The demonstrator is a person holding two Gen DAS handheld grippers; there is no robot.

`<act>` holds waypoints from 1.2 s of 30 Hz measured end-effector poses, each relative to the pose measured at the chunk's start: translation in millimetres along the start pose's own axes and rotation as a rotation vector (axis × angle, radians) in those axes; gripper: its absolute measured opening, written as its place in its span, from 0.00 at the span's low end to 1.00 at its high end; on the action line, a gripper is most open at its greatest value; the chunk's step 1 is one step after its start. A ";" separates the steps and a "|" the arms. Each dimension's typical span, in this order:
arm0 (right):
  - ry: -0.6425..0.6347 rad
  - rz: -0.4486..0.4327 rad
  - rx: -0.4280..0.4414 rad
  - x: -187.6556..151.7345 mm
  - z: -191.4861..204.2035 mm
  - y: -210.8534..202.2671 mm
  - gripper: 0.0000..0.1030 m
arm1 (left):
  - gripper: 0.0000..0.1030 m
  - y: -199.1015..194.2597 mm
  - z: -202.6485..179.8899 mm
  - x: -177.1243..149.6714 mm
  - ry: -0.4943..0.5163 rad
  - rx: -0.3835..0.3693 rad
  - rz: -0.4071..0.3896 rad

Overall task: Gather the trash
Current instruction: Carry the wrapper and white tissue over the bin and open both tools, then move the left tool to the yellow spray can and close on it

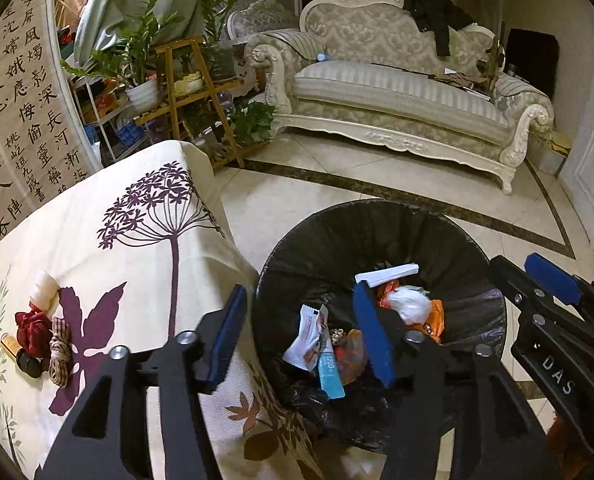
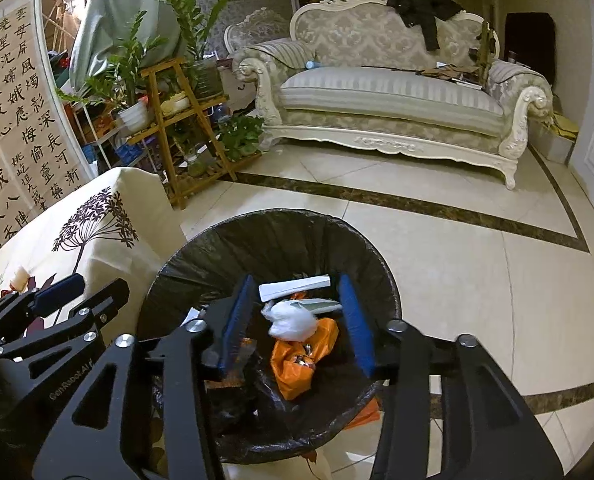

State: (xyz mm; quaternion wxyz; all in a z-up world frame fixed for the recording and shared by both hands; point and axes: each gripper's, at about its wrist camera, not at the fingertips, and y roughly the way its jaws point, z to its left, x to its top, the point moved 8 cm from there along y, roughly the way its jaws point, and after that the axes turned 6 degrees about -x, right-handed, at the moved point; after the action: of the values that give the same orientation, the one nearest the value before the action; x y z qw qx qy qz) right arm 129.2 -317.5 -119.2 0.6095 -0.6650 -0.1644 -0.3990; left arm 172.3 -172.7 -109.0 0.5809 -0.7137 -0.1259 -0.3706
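A round bin with a black liner [image 1: 449,224] [image 2: 233,236] stands on the floor beside the table. It holds a white wad [image 1: 407,304] [image 2: 293,320], an orange bag [image 2: 301,360], a white box [image 1: 389,273] [image 2: 297,286] and white and blue wrappers [image 1: 317,344]. My left gripper [image 1: 301,336] is open and empty over the bin's left rim. My right gripper [image 2: 297,316] is open and empty directly above the bin; it also shows in the left wrist view [image 1: 537,280]. On the table lie a red cloth [image 1: 33,330], a rope bundle [image 1: 59,354], a small amber bottle [image 1: 17,354] and a white roll [image 1: 45,290].
The table wears a cream cloth with purple flower prints [image 1: 137,240] [image 2: 89,232]. A cream sofa [image 1: 397,92] [image 2: 389,92] stands across the tiled floor. A wooden plant stand [image 1: 193,96] [image 2: 181,120] and a calligraphy screen [image 1: 13,100] are at the left.
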 end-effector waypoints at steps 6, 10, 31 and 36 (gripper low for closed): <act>0.007 -0.007 -0.009 0.1 -1.0 -5.6 0.54 | 0.68 -6.3 4.4 0.3 -0.017 0.011 -0.008; 0.008 -0.007 -0.012 -0.7 -0.7 -7.6 0.59 | 0.71 -14.0 12.3 0.2 -0.030 0.024 -0.016; -0.072 0.016 0.072 -24.9 60.7 -34.0 0.61 | 0.72 -57.6 75.9 -38.4 -0.126 0.099 -0.010; -0.121 0.016 0.118 -29.1 92.5 -41.0 0.61 | 0.72 -67.6 110.2 -51.7 -0.179 0.149 -0.007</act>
State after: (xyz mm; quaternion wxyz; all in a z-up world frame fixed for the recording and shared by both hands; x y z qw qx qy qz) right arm 112.6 -214.3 -106.9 0.6397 -0.6521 -0.2189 -0.3428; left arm 137.3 -38.2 -99.8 0.6173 -0.6984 -0.2070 -0.2973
